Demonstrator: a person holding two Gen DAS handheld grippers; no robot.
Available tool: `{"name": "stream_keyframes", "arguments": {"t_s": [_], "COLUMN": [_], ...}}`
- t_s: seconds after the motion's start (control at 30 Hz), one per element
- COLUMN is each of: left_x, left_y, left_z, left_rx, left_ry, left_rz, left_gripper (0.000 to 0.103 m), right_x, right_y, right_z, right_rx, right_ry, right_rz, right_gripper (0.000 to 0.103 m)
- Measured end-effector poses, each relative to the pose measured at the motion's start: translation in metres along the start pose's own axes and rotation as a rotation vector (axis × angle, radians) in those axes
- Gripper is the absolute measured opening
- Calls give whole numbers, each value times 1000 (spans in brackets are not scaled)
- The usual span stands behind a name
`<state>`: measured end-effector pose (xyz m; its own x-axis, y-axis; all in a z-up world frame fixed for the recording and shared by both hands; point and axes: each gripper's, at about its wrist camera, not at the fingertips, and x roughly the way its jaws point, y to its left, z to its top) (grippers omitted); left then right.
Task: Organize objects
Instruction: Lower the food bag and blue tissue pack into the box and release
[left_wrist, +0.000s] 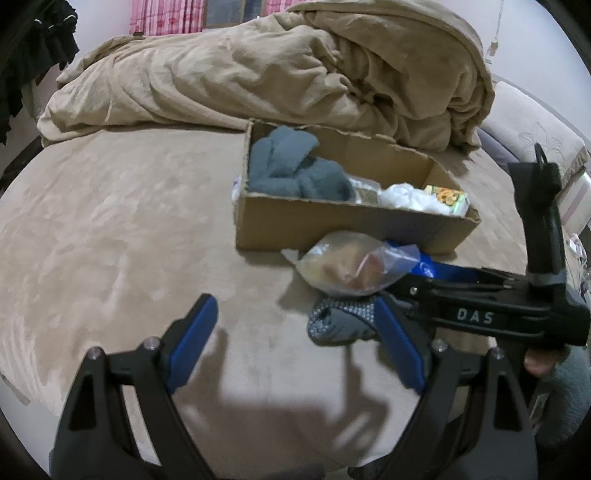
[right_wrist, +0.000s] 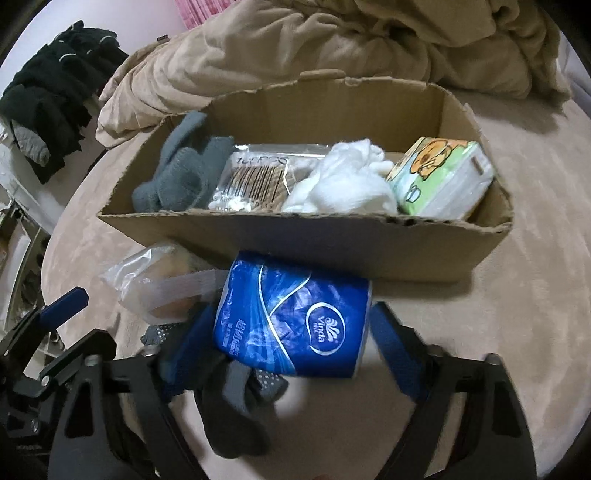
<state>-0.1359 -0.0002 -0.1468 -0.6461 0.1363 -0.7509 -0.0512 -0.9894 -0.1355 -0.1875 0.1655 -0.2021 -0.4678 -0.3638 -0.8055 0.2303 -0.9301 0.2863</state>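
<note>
Cardboard box: on the tan bed, at 12 o'clock from both grippers.
In box: grey cloth, swab bag, white cloth, tissue pack.
Right gripper: wide open around the blue roll; squeezing or not, cannot tell.
Left gripper: wide open, holding nothing.
Clear bag: at 9 o'clock beside the roll.
Dotted sock: just under the bag.

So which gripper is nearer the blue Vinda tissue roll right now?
Right. The right gripper has its open fingers on either side of the Vinda tissue roll. The left gripper hangs open to the roll's left, over bare bed.
</note>
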Motion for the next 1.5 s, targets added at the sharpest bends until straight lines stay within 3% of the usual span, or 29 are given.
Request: {"name": "stream_keyframes", "arguments": {"t_s": [0.1,0.43,0.6,0.67,0.97,1.27,1.37,1.5], "left_x": [3,25,44,43,17,-25,-41,-65], "left_y": [-4,-35,-35,-33,-22,-24,-28,-33], "left_z": [2,13,21,23,18,13,20,35], "left_rx": [8,99,65,47,4,3,-4,1], "left_ry": [3,-24,-18,-29,-92,-101,-93,-138], "left_rz": [-9,-43,-50,-58,-68,-78,-114,-145], "left_gripper": [88,88,88,83,60,59,59,59], "right_x": [-5,-41,-52,-59,-80,-114,-127,-146], "right_y": [-5,-35,-43,-45,-38,-20,-14,-6], "right_z": [-1,-7,-11,-11,-9,-13,-11,-4], "right_rx": [4,44,67,71,68,48,39,19], "right_ry": [1,-47,-62,-72,-117,-164,-180,-213], "right_rz": [9,-11,-11,-9,-1,3,-2,-16], "right_gripper": [76,75,75,75,75,75,75,75]}}
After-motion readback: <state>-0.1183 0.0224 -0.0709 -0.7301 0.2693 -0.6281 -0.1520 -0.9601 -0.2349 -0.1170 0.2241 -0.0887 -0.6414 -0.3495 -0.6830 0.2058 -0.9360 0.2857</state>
